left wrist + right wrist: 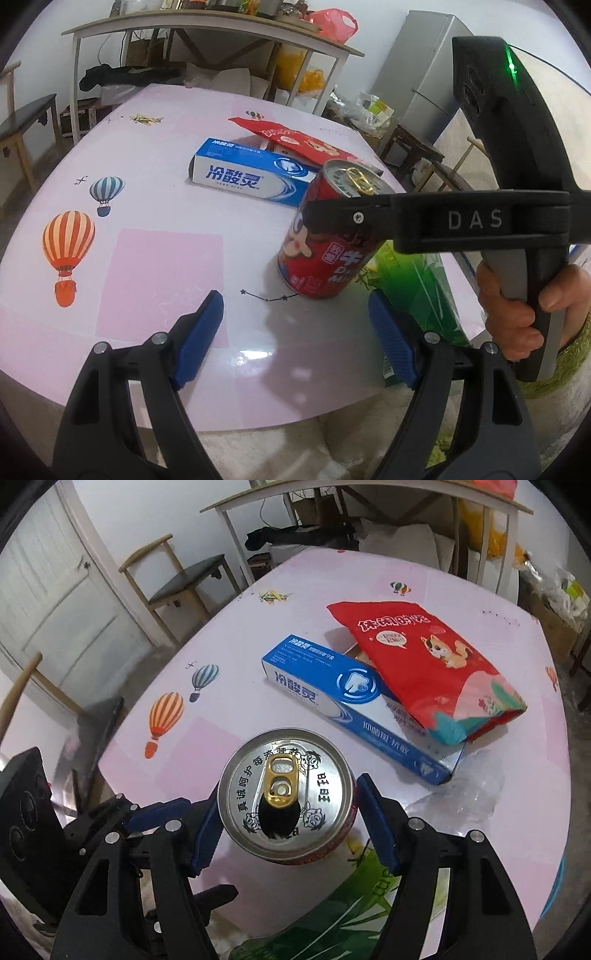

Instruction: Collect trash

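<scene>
1. The right claw [286, 823] straddles the opened red aluminium drink can [285, 794], blue pads beside its sides; actual contact unclear.
2. The can stands upright on the pink tabletop [147, 206].
3. The left claw [295, 332] hovers released, empty.

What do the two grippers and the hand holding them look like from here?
Both grippers, left and right, have black linkage arms with silver pivot pins and ribbed blue pads. The right one's black body reads "DAS", carries a lit green light and has a grey handle. The hand shows a fuzzy green sleeve.
</scene>
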